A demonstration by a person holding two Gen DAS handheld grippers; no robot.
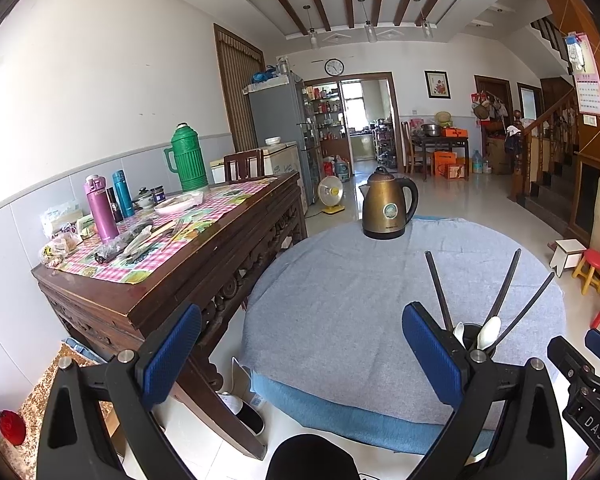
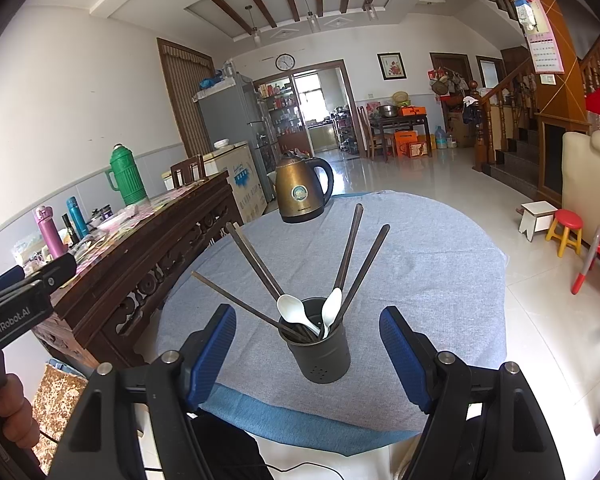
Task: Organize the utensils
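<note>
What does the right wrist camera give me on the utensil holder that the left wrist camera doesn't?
Right wrist only: the whole dark cylindrical utensil holder, two white plastic spoons and dark chopsticks standing in it, framed between the open right gripper jaws.

Left wrist only: the open left gripper aimed at bare cloth, the holder mostly hidden behind its right jaw.

Both: the bronze electric kettle on the round table's grey cloth.

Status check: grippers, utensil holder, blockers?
Left gripper open, empty. Right gripper open, empty. Utensil holder upright, holds spoons and chopsticks. Kettle behind, clear.
</note>
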